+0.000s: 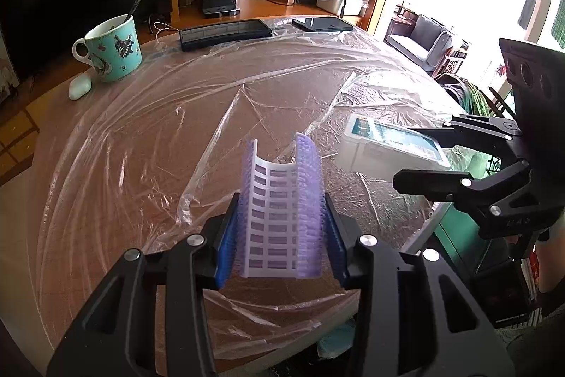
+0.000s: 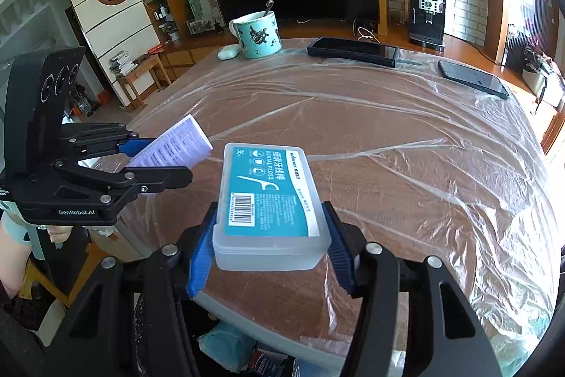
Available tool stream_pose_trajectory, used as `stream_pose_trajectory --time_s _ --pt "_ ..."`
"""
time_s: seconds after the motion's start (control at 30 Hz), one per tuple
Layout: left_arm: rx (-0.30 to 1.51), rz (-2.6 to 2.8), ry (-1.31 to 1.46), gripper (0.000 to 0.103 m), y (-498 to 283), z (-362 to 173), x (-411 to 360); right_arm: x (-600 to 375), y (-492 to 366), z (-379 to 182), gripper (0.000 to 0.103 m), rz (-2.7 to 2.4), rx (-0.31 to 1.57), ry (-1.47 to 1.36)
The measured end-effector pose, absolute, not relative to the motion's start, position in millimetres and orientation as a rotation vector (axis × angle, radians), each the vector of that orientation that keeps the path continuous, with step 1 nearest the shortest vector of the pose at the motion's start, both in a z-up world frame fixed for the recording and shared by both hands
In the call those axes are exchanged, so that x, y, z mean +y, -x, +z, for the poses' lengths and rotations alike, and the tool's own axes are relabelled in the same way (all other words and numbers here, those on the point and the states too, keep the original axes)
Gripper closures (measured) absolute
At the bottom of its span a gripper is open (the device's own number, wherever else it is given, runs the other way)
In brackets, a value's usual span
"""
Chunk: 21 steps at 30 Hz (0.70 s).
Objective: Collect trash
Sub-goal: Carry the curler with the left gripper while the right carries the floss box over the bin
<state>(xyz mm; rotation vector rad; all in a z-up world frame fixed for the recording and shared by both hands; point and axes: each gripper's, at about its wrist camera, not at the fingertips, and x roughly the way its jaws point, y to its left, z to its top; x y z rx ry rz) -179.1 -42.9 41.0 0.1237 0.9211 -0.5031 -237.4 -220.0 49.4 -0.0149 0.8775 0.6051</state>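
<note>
My left gripper (image 1: 280, 211) is shut on a purple and white bristled hair roller (image 1: 280, 211), held above the near edge of the table. It also shows in the right wrist view (image 2: 173, 143), at the left. My right gripper (image 2: 270, 228) is shut on a clear plastic dental floss box (image 2: 270, 200) with a teal label, held above the near table edge. In the left wrist view the box (image 1: 385, 143) and right gripper (image 1: 423, 158) are to the right of the roller. A bin with crumpled trash (image 2: 226, 345) sits below the table edge.
The round wooden table is covered by crinkled clear plastic film (image 1: 212, 101). At the far side stand a teal mug with a spoon (image 1: 113, 48), a white earbud case (image 1: 79, 86), a black tablet (image 1: 226, 32) and a dark phone (image 1: 323, 23).
</note>
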Motion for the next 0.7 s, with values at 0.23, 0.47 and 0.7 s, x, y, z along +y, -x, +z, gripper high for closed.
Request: stream_pose_trajectory --time_s 0.23,0.47,0.7 --pt "0.906 -0.505 -0.122 0.059 197.6 47.9 -40.6 -221.8 256.1 54.8 0.048 0.625 0.865 0.015" --pt "0.886 -0.512 -0.121 0.059 218.9 55.6 -38.9 -223.7 275.8 61.3 0.048 0.646 0.851 0.018" --pt "0.867 -0.533 -0.128 0.059 239.8 63.0 -41.7 -223.8 293.2 66.1 0.048 0.662 0.842 0.027"
